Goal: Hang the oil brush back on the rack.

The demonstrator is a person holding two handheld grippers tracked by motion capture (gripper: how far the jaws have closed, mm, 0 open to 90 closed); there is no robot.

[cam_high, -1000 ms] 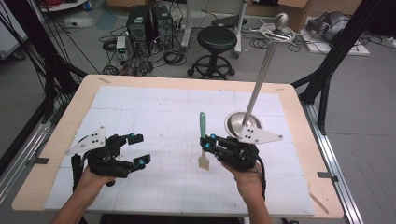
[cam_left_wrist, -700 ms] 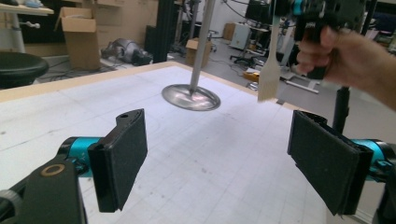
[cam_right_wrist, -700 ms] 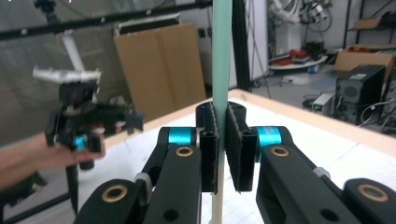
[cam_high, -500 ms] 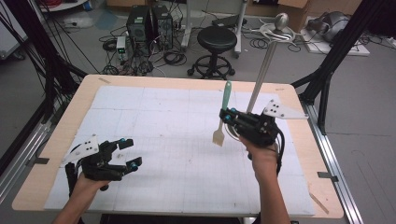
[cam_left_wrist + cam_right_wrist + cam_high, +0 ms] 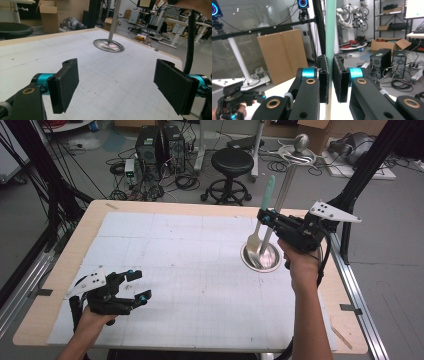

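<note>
While the right gripper (image 5: 264, 216) clamps the brush (image 5: 261, 217) upright above the stand base (image 5: 260, 256) at the table's right, the left gripper (image 5: 134, 285) rests wide open, empty, near-left on the table (image 5: 200, 270).

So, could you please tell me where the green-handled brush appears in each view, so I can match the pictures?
High view: the brush stands upright at upper right, clamped in the right gripper above the round metal base.
Left gripper view: I cannot make it out here; the base lies at top centre.
Right gripper view: its handle runs up the centre between the shut jaws.
Shared landmark: the white gridded mat.
</note>
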